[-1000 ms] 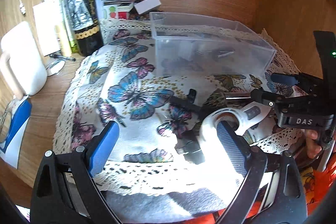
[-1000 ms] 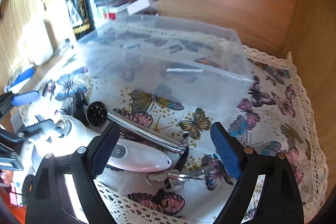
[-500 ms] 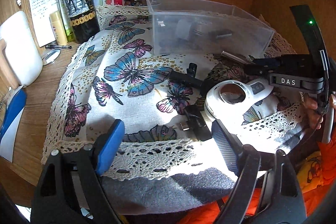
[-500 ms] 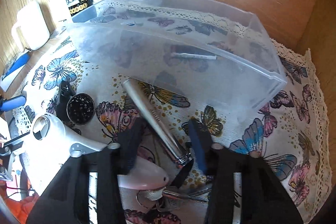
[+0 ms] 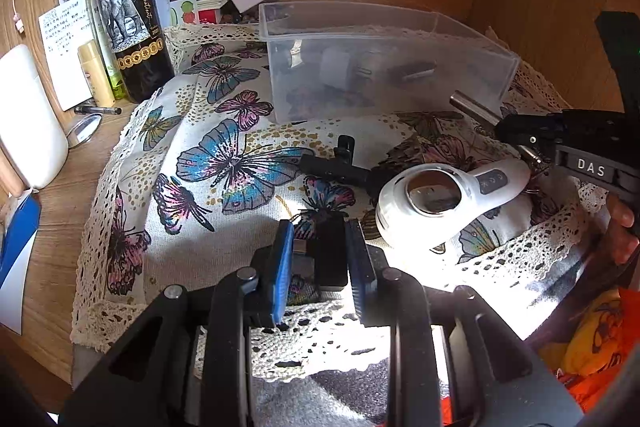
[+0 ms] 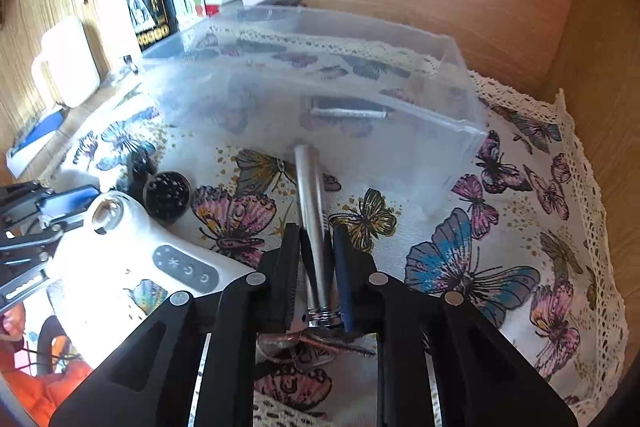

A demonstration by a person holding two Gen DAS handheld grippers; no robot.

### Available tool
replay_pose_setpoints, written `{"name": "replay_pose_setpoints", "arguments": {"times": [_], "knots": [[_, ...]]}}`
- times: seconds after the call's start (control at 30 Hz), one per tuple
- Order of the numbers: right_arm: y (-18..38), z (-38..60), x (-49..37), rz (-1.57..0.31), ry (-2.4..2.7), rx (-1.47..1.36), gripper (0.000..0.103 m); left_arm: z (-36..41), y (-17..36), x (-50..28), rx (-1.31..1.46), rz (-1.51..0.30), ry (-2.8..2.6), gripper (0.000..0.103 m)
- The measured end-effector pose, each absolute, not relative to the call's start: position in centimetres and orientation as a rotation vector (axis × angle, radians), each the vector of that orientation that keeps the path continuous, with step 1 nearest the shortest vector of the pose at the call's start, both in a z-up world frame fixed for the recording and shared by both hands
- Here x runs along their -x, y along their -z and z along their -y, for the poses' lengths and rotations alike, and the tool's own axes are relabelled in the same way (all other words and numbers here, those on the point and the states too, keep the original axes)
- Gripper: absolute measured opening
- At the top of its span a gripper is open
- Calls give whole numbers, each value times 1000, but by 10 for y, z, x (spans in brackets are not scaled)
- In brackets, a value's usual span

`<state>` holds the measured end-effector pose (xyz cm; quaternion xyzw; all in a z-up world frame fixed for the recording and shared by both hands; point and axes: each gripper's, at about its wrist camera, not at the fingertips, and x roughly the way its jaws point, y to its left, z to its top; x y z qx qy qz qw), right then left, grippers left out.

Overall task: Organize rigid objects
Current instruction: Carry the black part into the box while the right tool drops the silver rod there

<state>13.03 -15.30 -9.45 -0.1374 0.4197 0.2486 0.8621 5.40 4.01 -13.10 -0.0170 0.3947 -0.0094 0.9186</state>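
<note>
Probably a home: wine bottle (image 5: 132,11), butterfly tablecloth (image 5: 224,163), cluttered wooden desk (image 5: 80,155).

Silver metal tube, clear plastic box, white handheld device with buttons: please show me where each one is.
Silver metal tube (image 6: 310,203), right wrist view, middle of its shaft.
Clear plastic box (image 5: 400,89), left wrist view, front wall.
White handheld device with buttons (image 5: 494,183), left wrist view, grey button panel.

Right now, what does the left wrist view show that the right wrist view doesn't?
Only the left wrist view: the left gripper shut on a small black block, with a pen and a yellow tube by the bottle.

Only the right wrist view: the right gripper shut on the metal tube, keys beneath it, and a round black grinder.

Both: the clear bin, wine bottle, white device and butterfly cloth.
</note>
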Motion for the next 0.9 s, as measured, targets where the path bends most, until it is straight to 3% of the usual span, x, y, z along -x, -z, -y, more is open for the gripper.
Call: {"name": "replay_pose_setpoints", "arguments": {"times": [0.9], "knots": [[16, 171, -121, -644, -490, 181, 14, -52, 50, -94, 27, -578, -11, 25]]}}
